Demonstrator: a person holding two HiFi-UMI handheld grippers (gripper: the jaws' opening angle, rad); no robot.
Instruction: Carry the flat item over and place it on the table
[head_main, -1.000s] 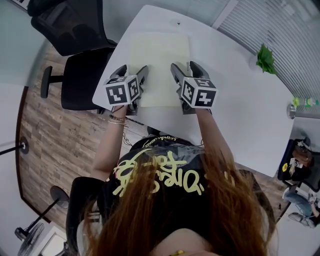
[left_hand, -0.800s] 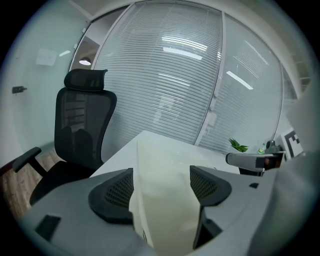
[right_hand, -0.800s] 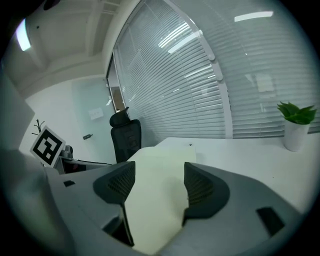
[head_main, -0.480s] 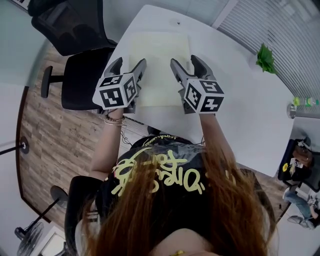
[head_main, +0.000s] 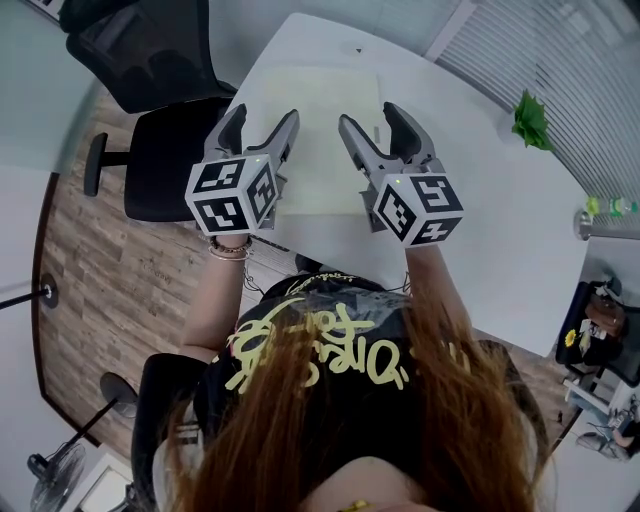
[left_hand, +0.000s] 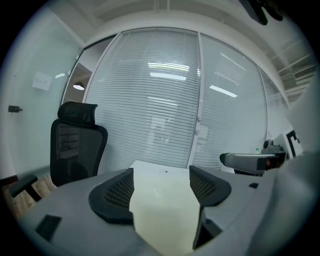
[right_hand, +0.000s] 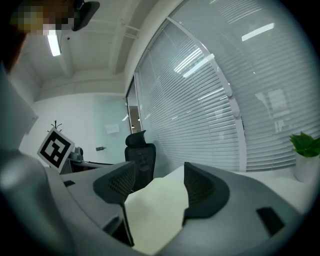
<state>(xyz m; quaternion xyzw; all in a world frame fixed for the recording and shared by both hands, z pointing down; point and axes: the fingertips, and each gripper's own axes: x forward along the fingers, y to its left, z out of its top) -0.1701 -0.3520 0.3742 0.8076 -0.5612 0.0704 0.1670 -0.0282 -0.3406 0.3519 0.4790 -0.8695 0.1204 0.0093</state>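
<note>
The flat item is a pale yellow sheet (head_main: 318, 135) lying flat on the white table (head_main: 480, 220). Both grippers hover above its near half, apart from it. My left gripper (head_main: 265, 115) is open over the sheet's left edge, nothing between its jaws. My right gripper (head_main: 368, 115) is open over the right edge, also empty. In the left gripper view the sheet (left_hand: 165, 210) shows through the open left gripper (left_hand: 161, 187). The right gripper view shows the sheet (right_hand: 155, 210) below the open right gripper (right_hand: 157, 182).
Two black office chairs (head_main: 150, 60) (head_main: 165, 160) stand at the table's left side on the wood floor. A small green plant (head_main: 532, 118) sits near the table's far right edge. A glass wall with blinds (left_hand: 165, 100) runs behind the table.
Both grippers have risen from the sheet's near corners toward the head camera, with their jaws spread wider. The sheet stays flat on the table, unmoved.
</note>
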